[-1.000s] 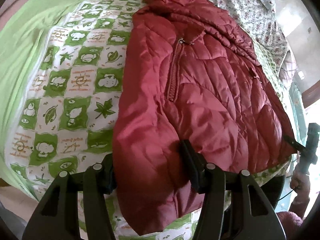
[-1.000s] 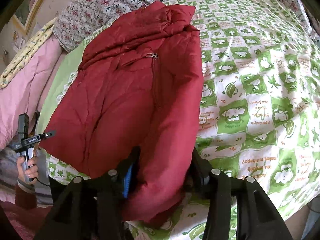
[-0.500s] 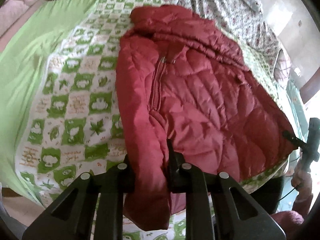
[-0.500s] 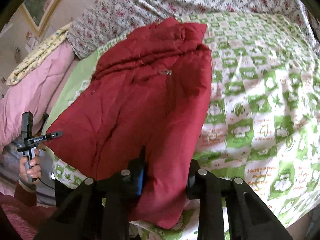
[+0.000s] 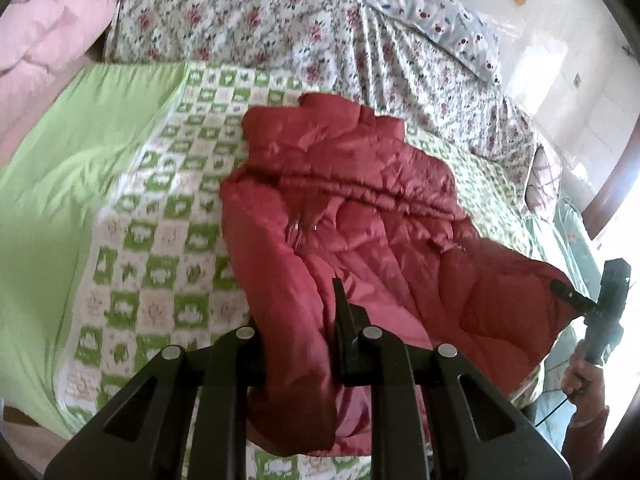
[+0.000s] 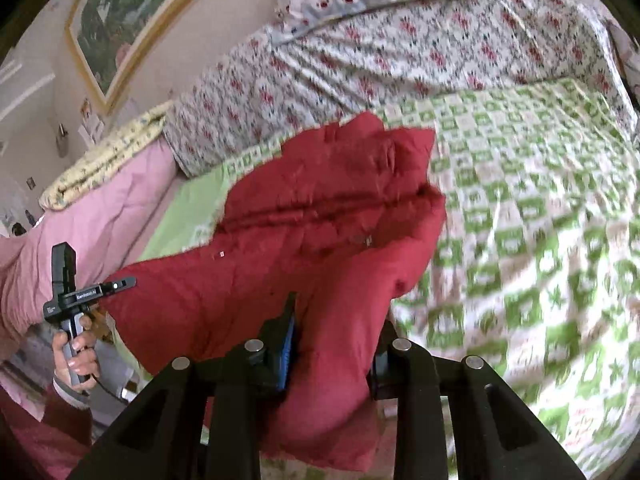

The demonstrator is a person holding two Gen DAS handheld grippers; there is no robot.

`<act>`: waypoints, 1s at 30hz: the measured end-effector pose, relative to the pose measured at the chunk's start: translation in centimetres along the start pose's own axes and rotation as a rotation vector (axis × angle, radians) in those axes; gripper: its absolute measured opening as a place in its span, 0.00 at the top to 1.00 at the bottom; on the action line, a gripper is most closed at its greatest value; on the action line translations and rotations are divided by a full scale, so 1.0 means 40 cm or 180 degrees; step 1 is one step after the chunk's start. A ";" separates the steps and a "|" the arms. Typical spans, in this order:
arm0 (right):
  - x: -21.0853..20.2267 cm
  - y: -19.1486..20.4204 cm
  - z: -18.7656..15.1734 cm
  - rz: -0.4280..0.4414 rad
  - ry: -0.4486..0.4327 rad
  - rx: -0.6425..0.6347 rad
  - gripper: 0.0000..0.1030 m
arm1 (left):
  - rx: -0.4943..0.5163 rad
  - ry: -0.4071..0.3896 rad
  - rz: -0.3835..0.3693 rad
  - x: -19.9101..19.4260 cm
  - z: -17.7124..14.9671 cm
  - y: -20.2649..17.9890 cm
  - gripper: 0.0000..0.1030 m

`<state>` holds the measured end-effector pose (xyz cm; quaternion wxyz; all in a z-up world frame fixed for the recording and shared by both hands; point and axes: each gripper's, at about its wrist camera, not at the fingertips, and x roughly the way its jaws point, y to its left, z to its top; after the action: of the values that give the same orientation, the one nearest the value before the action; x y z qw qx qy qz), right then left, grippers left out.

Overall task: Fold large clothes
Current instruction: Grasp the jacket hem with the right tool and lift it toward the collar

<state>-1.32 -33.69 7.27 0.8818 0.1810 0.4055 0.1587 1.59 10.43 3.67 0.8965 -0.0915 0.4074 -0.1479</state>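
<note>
Fabric is now clamped in both tools: a second ago the jaws stood wide around the hem of the red padded jacket [image 5: 360,216], whereas at present the left hand-held gripper [image 5: 298,344] is clenched on one bottom corner and the right hand-held gripper [image 6: 334,344] is clenched on the other. We also note that the near hem, which lay flat on the bed a second ago, is raised off it and sags between the two grips, while the collar end rests farther up the bed. We judge this to be the start of folding the hem toward the collar. The jacket lies on a green-and-white checked sheet [image 6: 520,208], with a floral quilt [image 5: 248,20] beyond it, a pink duvet [image 6: 100,216] at the side and a framed picture [image 6: 132,20] on the wall.
</note>
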 end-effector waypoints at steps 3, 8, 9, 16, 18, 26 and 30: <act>0.010 0.001 0.041 0.0016 -0.0098 -0.0024 0.74 | 0.0044 -0.0084 0.0010 0.001 0.040 -0.008 0.84; 0.028 0.003 0.119 0.0013 -0.0236 -0.0063 0.74 | 0.0089 -0.0227 0.0029 0.006 0.116 -0.026 0.84; 0.032 0.001 0.135 0.0022 -0.0258 -0.0058 0.74 | 0.0102 -0.0259 0.0036 0.008 0.129 -0.030 0.84; 0.093 -0.023 0.248 -0.0016 -0.0373 -0.0022 0.75 | 0.0046 -0.0429 0.0035 0.048 0.239 -0.043 0.84; 0.120 -0.036 0.287 -0.0030 -0.0405 0.0025 0.75 | 0.0012 -0.0441 0.0057 0.069 0.271 -0.041 0.84; 0.255 -0.099 0.411 -0.0105 -0.0443 0.0242 0.74 | -0.0224 -0.0379 0.0185 0.177 0.385 -0.007 0.84; 0.331 -0.132 0.458 -0.0169 -0.0424 0.0344 0.74 | -0.0314 -0.0297 0.0251 0.256 0.445 0.011 0.84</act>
<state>21.74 -36.19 7.31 0.8997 0.2276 0.3586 0.1008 21.55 8.14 7.93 0.9141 -0.1262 0.3752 -0.0878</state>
